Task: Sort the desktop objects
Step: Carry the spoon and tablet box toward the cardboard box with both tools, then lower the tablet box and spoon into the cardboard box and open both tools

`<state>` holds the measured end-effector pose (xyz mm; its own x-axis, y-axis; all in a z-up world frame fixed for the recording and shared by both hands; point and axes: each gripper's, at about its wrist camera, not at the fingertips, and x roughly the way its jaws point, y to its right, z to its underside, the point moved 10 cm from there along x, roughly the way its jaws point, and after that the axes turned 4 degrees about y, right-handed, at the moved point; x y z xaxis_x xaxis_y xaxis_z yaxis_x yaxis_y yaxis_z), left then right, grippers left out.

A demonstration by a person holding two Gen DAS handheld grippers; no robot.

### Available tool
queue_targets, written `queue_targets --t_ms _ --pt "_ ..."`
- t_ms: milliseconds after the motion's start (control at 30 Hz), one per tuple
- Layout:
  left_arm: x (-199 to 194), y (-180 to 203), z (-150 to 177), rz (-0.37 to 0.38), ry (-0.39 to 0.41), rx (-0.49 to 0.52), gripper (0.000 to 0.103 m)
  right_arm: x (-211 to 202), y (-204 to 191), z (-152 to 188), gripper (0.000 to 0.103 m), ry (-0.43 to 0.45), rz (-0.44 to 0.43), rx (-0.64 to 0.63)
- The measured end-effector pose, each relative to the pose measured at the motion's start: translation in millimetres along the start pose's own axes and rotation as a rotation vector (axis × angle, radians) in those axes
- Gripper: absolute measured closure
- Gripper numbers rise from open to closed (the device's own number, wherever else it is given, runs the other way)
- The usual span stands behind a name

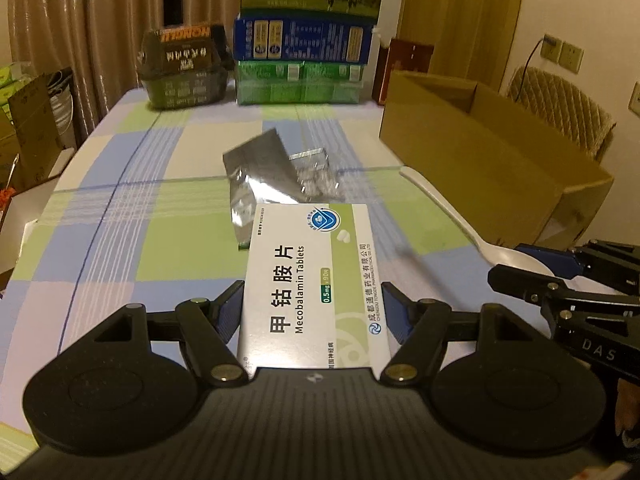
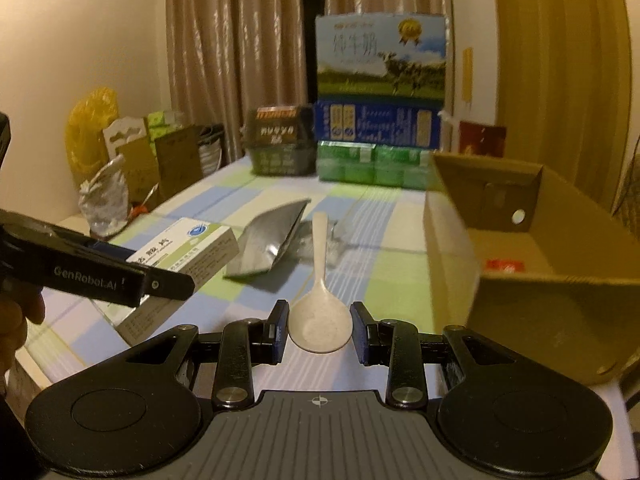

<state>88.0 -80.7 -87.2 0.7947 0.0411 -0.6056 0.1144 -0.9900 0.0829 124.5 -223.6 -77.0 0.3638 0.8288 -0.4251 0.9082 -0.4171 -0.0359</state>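
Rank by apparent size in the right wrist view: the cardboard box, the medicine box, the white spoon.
1. cardboard box, clearly the largest.
2. medicine box and white spoon: these look similar in extent, and the spoon lies nearer the camera, partly between the right gripper fingers, so I would not rank them.

Pill box (image 1: pixel 314 280): "Mecobalamin Tablets", "0.5mg". Left gripper (image 2: pixel 168 286): "GenRobot.AI". Right gripper (image 1: pixel 532 270): "DAS".
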Motion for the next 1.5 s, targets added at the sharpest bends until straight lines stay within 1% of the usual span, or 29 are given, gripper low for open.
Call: queue_targets --t_ms 333,667,867,1100,1333,1500 --pt "-31 35 -37 0.017 0.062 0.044 0.037 -34 17 -52 0.073 0.079 0.026 0.035" --pt "-37 83 -69 0.068 0.097 0.095 0.037 -59 60 -81 0.073 0.118 0.092 0.068" --pt "-34 110 -81 0.104 0.106 0.119 0.037 -71 83 -91 0.073 0.135 0.126 0.084" --pt "-28 135 -92 0.132 0.106 0.141 0.037 -79 112 -93 0.073 0.144 0.165 0.112" --pt "-17 158 -108 0.16 0.104 0.156 0.037 -79 150 -93 0.073 0.132 0.219 0.141" --pt "0 177 -122 0.189 0.096 0.159 0.037 -75 175 -95 0.073 0.12 0.247 0.153"
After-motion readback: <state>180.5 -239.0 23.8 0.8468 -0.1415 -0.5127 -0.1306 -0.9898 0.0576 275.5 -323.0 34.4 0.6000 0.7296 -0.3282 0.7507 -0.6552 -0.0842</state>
